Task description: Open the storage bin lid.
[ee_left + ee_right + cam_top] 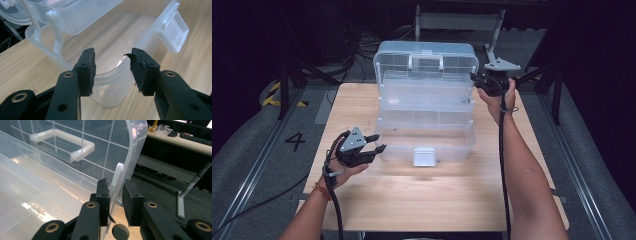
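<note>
- The left gripper (378, 142) lay low in the left hand (343, 167), jaws apart.
- The right gripper (473, 76) was raised on an outstretched arm, jaws closed.

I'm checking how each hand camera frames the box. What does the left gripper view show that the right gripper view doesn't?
Left gripper view: the left tongs open, their pads apart, at the rounded front corner of the base tub, the front latch farther along the tub's wall, and the wooden table.

Right gripper view: the right tongs shut on the lid edge beside a white hinge arm, with the lid's carry handle beyond.

Both: the clear plastic toolbox, standing open.
</note>
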Tool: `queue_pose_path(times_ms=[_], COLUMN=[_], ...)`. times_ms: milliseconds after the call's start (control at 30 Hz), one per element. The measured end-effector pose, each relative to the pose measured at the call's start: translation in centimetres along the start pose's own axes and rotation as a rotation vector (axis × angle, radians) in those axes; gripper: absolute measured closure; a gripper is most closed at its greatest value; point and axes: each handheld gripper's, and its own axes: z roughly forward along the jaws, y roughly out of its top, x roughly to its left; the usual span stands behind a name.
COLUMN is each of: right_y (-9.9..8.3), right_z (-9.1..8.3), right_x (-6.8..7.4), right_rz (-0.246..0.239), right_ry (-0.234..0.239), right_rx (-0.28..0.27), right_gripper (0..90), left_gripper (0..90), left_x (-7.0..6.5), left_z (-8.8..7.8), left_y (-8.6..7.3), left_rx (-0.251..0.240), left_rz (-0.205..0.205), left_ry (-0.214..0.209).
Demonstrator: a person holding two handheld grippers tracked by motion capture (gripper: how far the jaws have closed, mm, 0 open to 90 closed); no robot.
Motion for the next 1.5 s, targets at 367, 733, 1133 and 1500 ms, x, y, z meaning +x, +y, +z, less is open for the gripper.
queue_pose_path(times_ms=[367, 733, 1133, 1500], right_y=[0.3, 0.6, 1.0, 1.2], right_z=[1.2, 1.7, 2.7, 3.4], right_x=[-0.8, -1.2, -1.8, -2.2], right_rz=[0.049, 0.057, 0.074, 0.081], right_ry=[0.023, 0.032, 0.050, 0.058], right_rx=[0.009, 0.031, 0.062, 0.079], right_gripper=[77.1, 76.9, 76.5, 75.8], left_gripper=[49.4, 40.6, 34.1, 25.5], left_x=[0.9, 0.4, -0.6, -1.1], left_z=[-0.8, -1.0, -0.5, 0.5], left_y=[-1.3, -3.8, -6.7, -7.8], left_rx=[0.044, 0.206, 0.272, 0.305], left_rz=[-0.034, -0.013, -0.055, -0.101], left_ry=[0.026, 0.006, -0.048, -0.101])
